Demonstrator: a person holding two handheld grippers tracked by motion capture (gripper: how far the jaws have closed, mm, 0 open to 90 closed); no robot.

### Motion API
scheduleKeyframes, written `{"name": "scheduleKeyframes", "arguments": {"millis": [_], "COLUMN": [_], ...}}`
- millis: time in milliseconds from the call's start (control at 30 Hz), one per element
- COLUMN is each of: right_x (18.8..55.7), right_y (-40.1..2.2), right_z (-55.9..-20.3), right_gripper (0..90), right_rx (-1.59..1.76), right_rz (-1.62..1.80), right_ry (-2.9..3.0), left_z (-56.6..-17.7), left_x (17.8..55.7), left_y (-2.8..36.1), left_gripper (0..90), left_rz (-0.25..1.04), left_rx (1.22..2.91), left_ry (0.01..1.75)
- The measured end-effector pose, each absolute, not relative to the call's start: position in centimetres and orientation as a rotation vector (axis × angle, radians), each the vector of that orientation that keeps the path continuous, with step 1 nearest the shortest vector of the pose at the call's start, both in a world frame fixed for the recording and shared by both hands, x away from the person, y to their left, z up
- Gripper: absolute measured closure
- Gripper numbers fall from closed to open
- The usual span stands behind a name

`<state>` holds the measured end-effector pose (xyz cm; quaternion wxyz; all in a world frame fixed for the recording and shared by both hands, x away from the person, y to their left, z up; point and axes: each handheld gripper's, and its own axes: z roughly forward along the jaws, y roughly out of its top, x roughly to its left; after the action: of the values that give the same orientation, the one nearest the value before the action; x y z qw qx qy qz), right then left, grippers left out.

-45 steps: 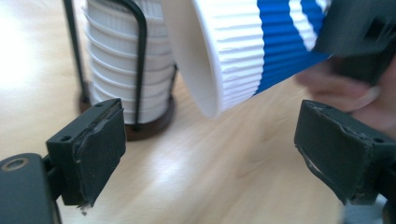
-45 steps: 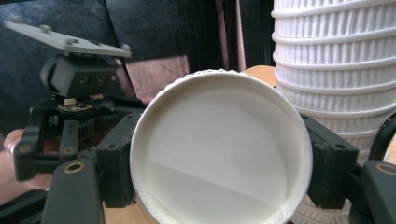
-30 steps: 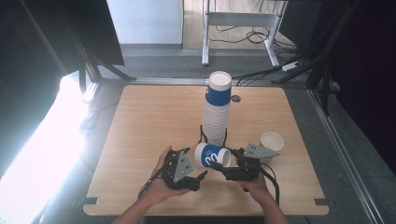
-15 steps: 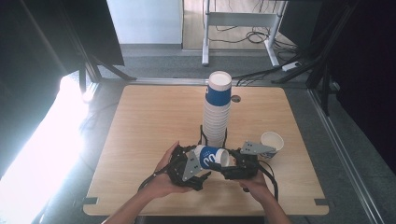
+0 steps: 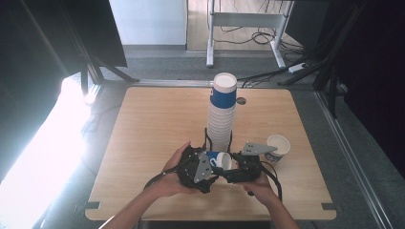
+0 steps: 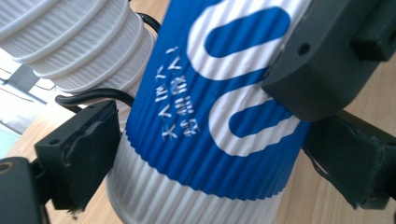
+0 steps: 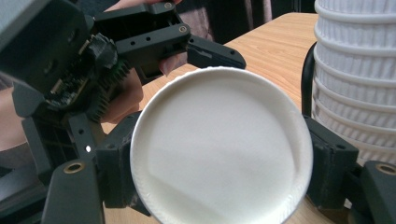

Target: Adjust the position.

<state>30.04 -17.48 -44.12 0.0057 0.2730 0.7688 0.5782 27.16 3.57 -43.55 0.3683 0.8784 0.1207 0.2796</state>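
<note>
A blue and white ribbed paper cup (image 5: pixel 216 157) is held lying on its side just above the table's front. My right gripper (image 5: pixel 229 167) is shut on it; in the right gripper view its jaws (image 7: pixel 224 170) press both sides of the cup's round white end (image 7: pixel 219 144). My left gripper (image 5: pixel 211 164) comes from the left, and its jaws have just been opening. They now stand open around the cup's blue band (image 6: pixel 219 93), which lies between them (image 6: pixel 201 107). A tall stack of the same cups (image 5: pixel 222 114) rises right behind.
A single cup (image 5: pixel 278 147) stands upright on the wooden table (image 5: pixel 153 119) to the right of my right hand. The stack (image 7: pixel 355 70) is very close to both grippers. Cables trail around the stack's foot. Bare wood lies to the left and at the back.
My left gripper has moved right, up to the cup, and its jaws have widened around the cup. The right gripper has kept still with the cup in it.
</note>
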Motion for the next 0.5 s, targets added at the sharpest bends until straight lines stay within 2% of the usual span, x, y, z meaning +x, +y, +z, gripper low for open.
{"name": "scheduleKeyframes", "arguments": {"millis": [233,500], "right_x": [30.07,30.21], "right_y": [-17.28,-17.42], "right_z": [-44.08,-44.17], "right_gripper": [26.5,25.8], "right_rx": [0.84,0.85], "right_rz": [1.81,1.804], "right_ry": [2.424,2.443], "left_z": [-43.86,-44.03], "left_x": [27.24,27.1], "left_y": [3.24,3.08], "left_gripper": [14.7,17.2], "left_rz": [0.749,0.762], "left_rx": [2.256,2.266], "left_ry": [0.294,0.277]}}
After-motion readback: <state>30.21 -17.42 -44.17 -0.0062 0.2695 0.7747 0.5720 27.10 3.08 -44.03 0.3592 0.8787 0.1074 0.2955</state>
